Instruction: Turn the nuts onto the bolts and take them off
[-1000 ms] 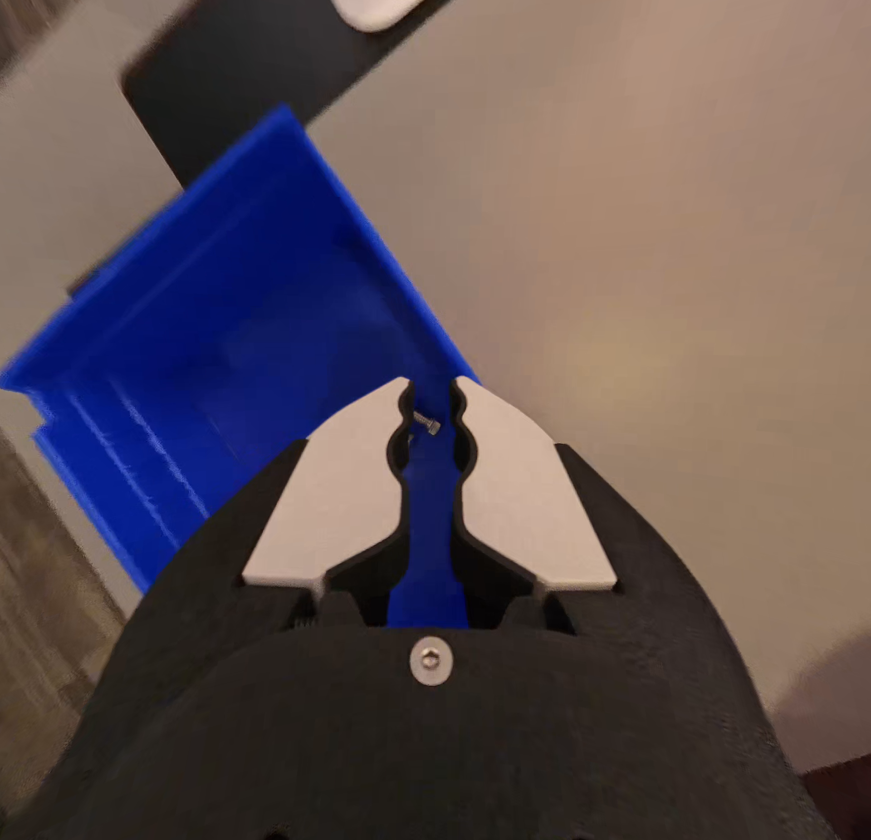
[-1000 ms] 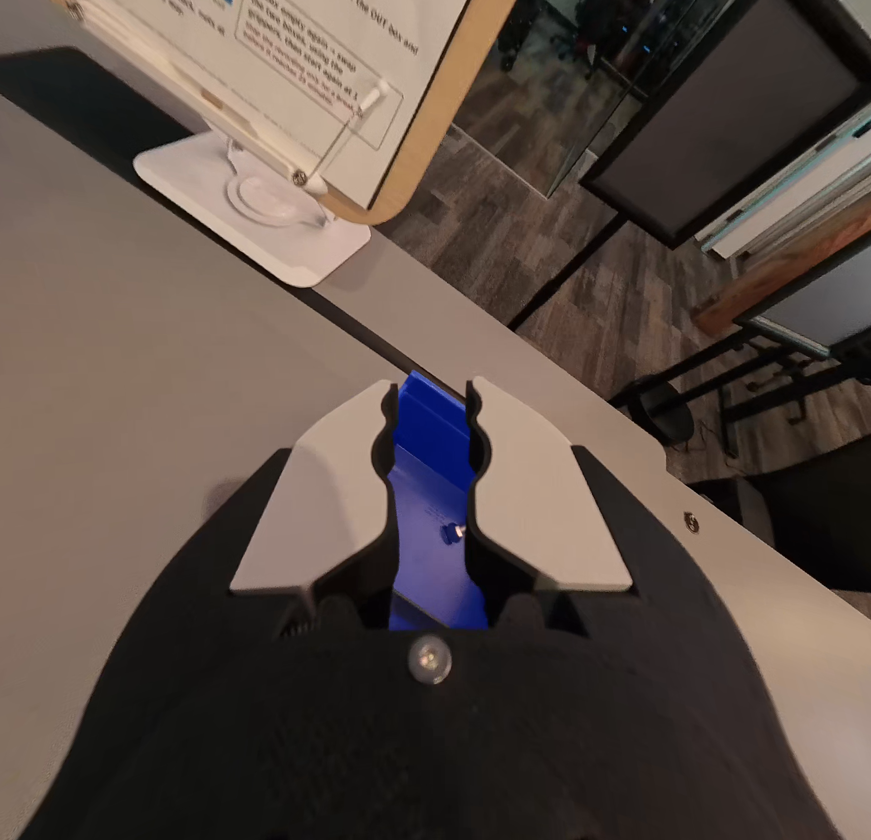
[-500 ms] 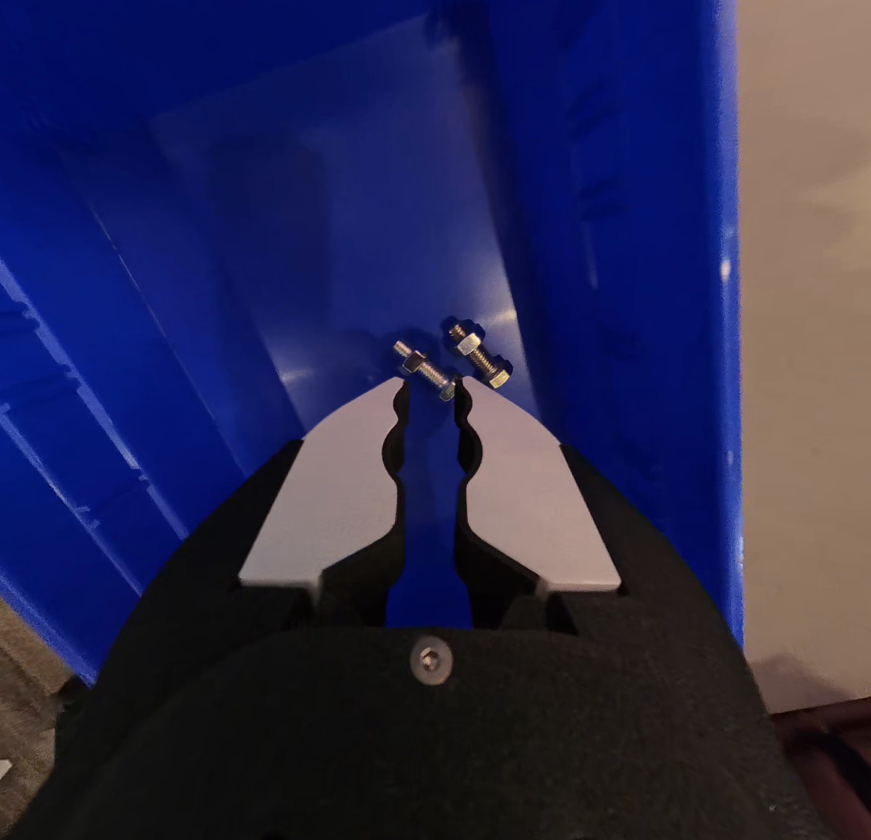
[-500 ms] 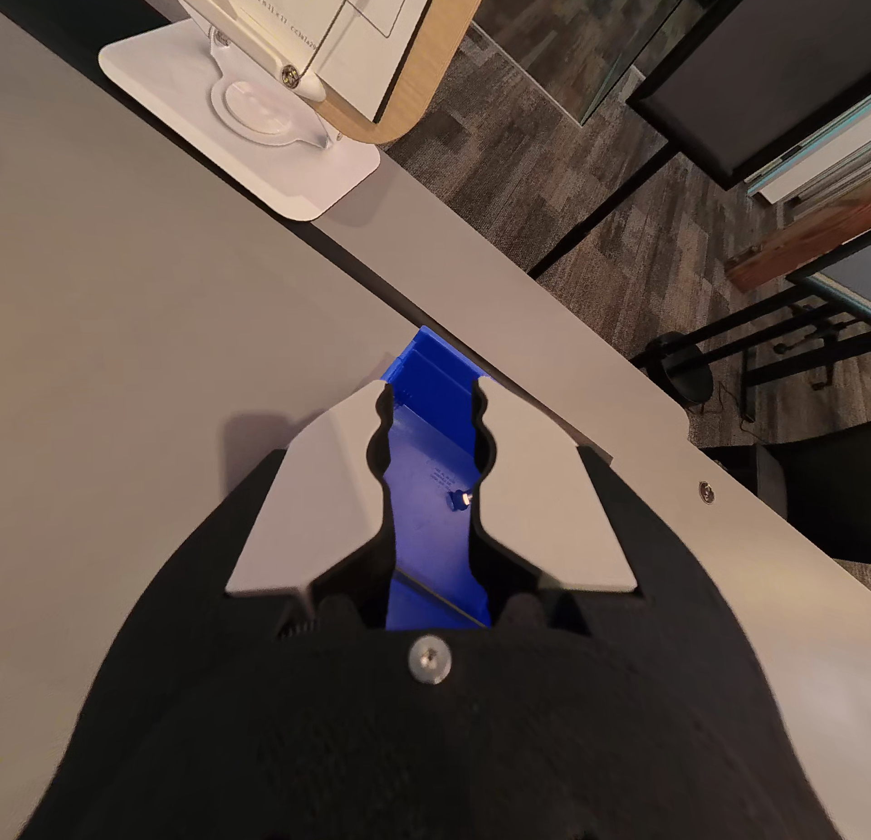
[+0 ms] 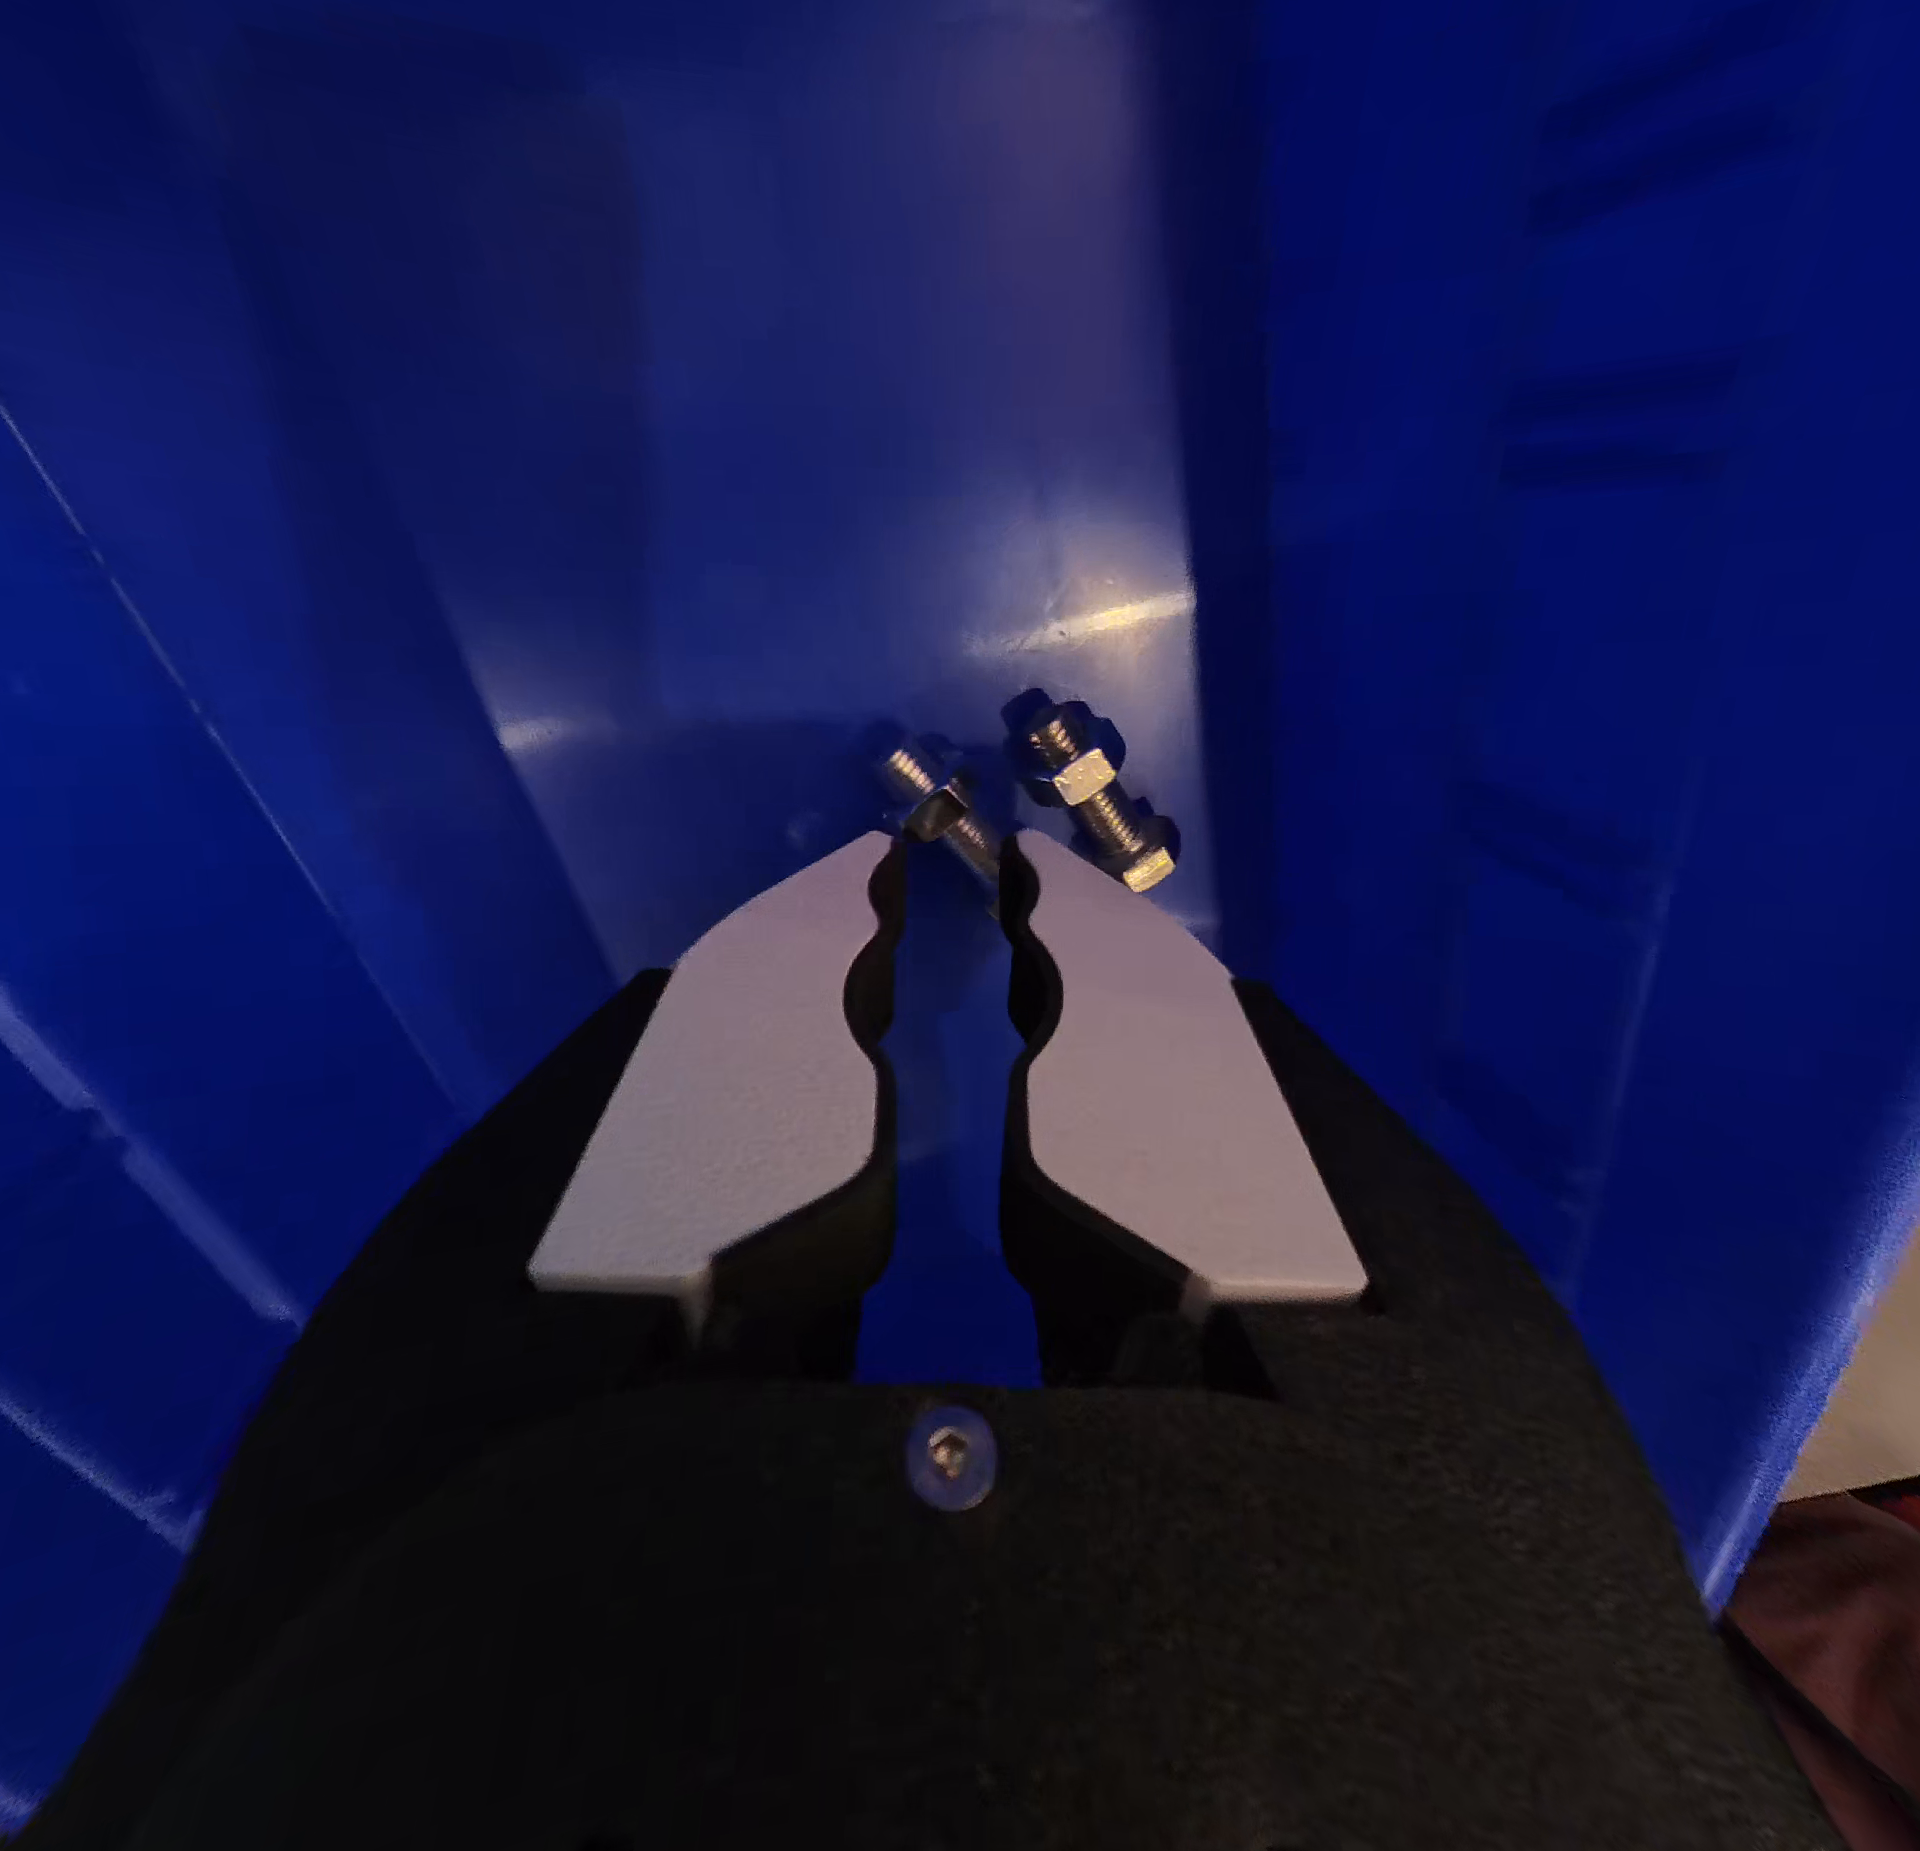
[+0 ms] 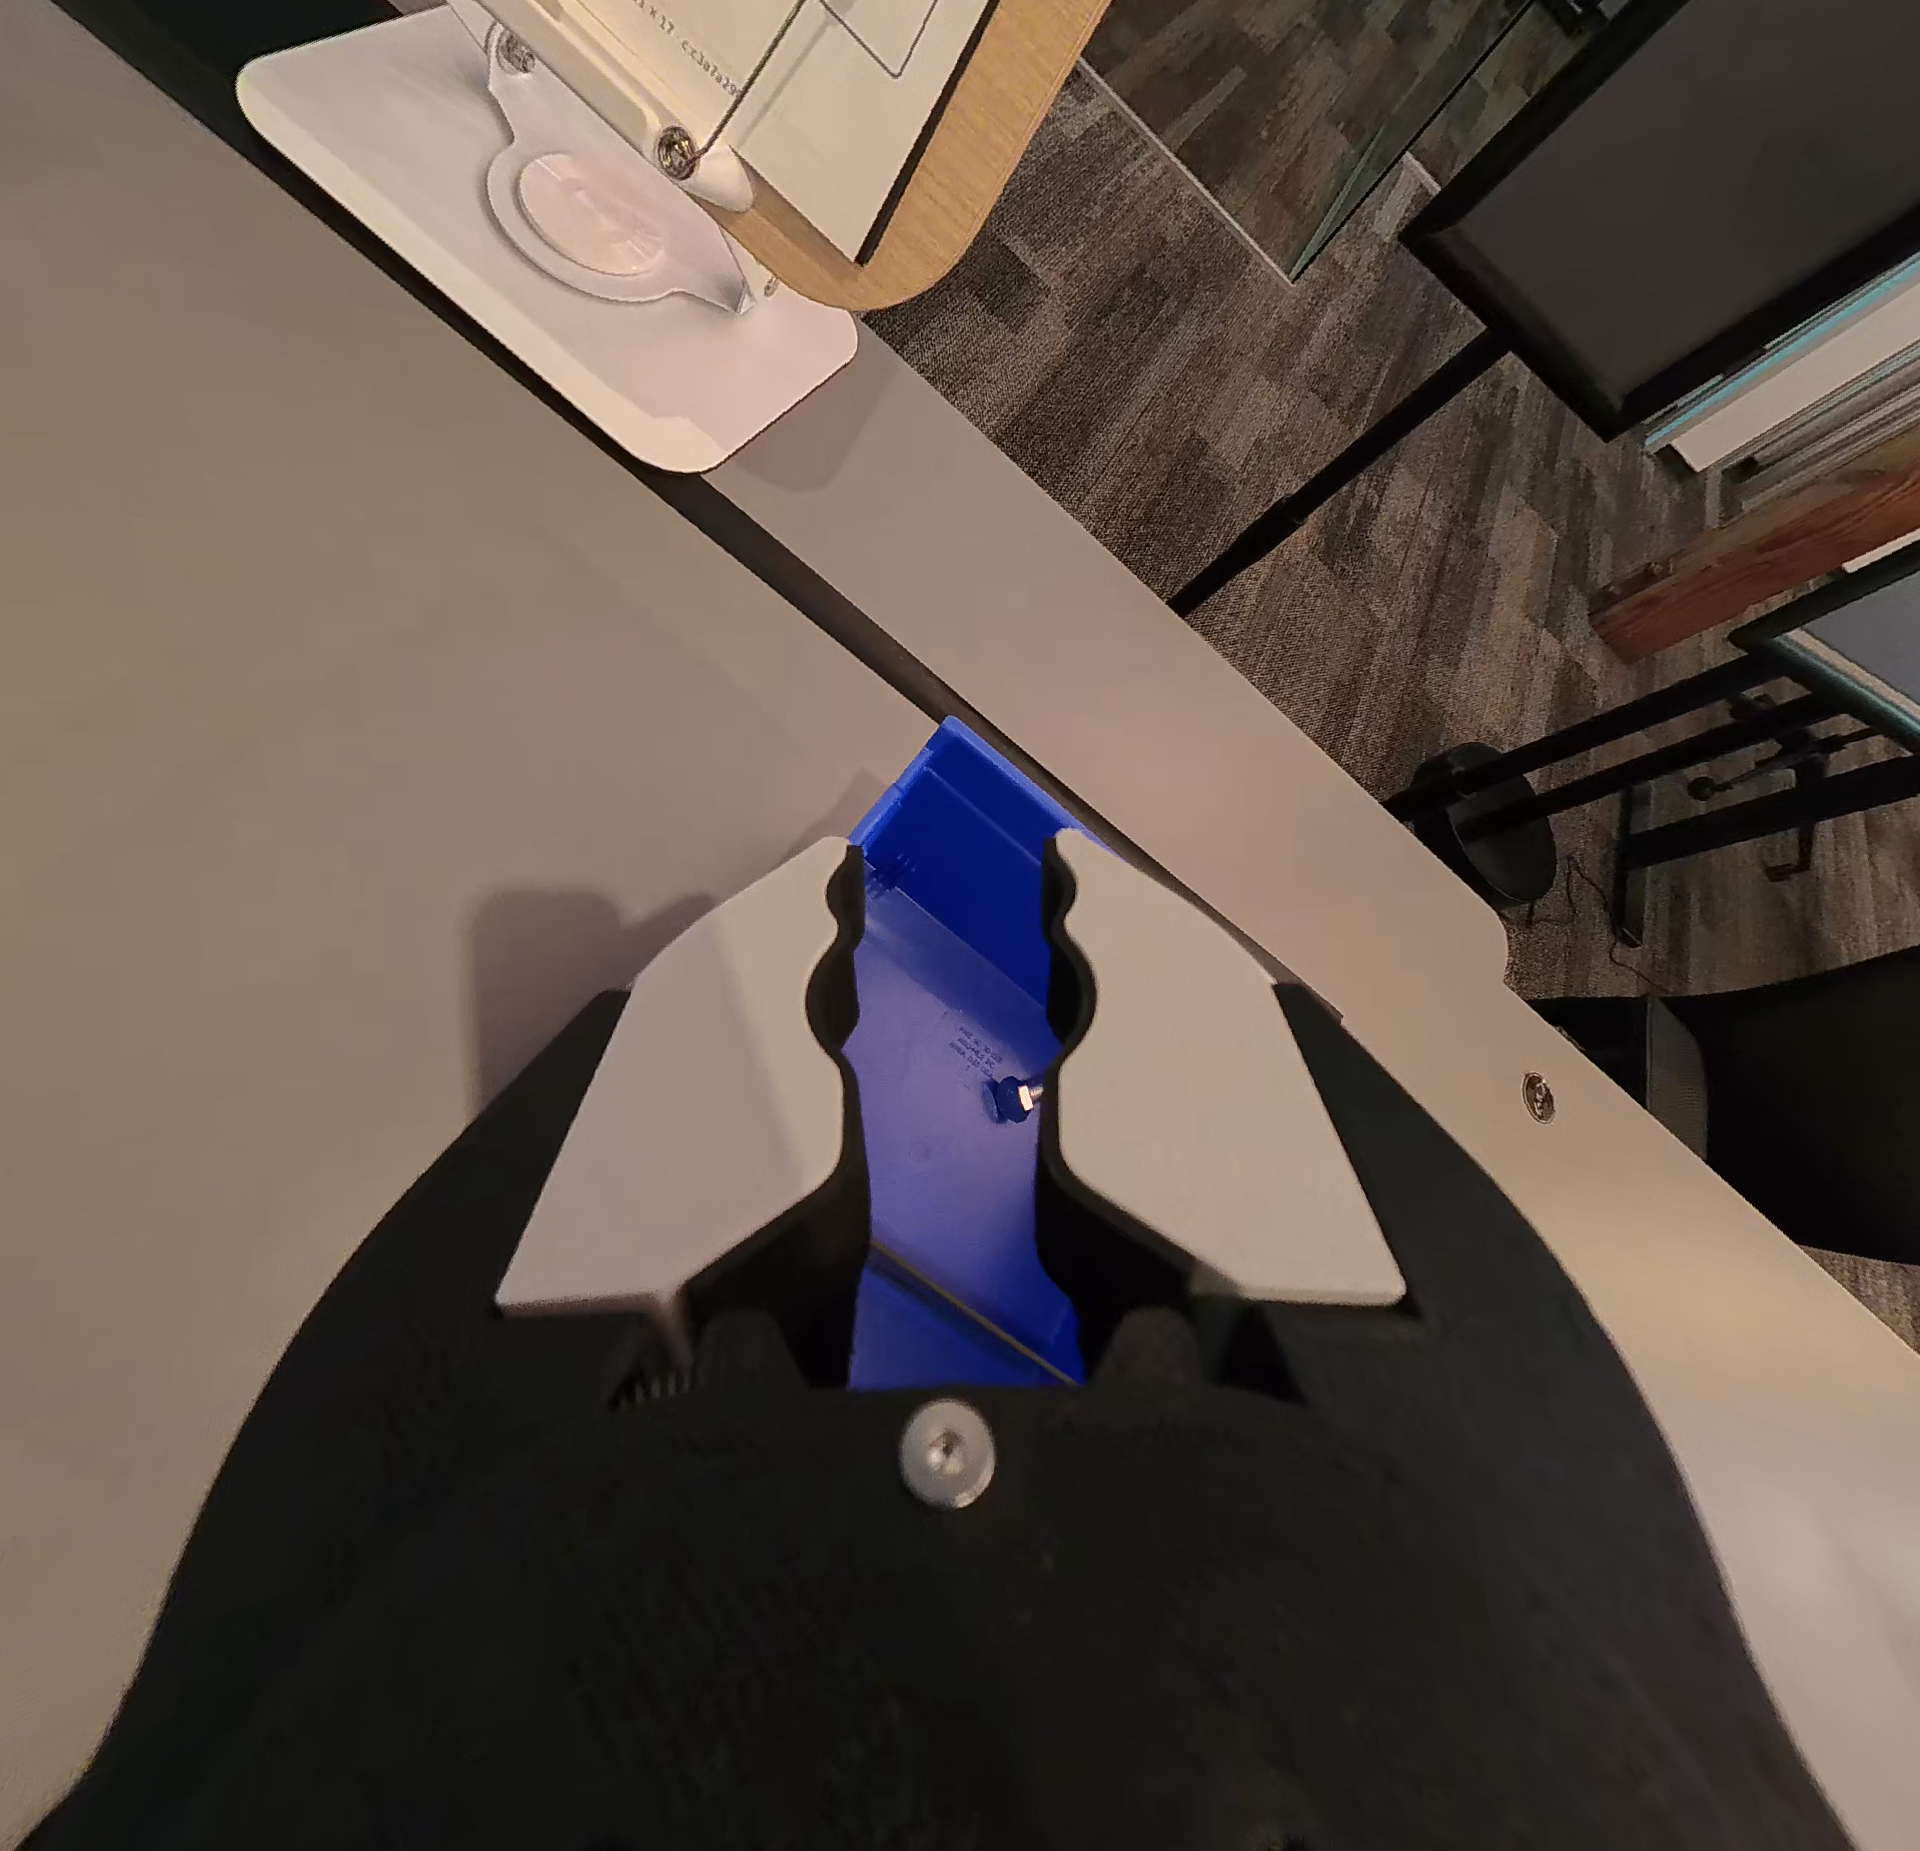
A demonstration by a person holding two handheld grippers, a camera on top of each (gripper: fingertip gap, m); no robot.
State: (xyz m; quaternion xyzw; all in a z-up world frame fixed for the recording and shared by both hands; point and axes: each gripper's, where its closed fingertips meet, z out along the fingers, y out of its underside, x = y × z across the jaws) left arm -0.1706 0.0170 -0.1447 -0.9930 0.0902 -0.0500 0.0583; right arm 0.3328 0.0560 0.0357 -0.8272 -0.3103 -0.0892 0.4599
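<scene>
In the left wrist view, two silver bolts with nuts on them lie on the floor of a blue bin [image 5: 416, 554] near its right wall. My left gripper [image 5: 951, 851] is inside the bin, jaws a narrow gap apart. Its tips sit on either side of the nearer bolt [image 5: 935, 809]. The second bolt [image 5: 1091, 804] lies just to the right. My right gripper [image 6: 951, 851] is open and empty above another blue bin [image 6: 977, 793]. A small bolt [image 6: 1013, 1095] lies in that bin, partly hidden by the right finger.
The bins stand on a grey table [image 6: 312, 658]. A white sign stand [image 6: 540, 243] holding a printed board is at the table's far side. The table edge [image 6: 1351, 814] runs diagonally, with wood floor and black furniture legs beyond it. My right fingertips sit around 55 cm from my left ones. It is some 20 cm from my right tips to the small bolt [image 6: 1013, 1095].
My left gripper has gone from above the bin down into it, up to the two bolts. My right gripper has come closer to its bin and its jaws have spread slightly.
</scene>
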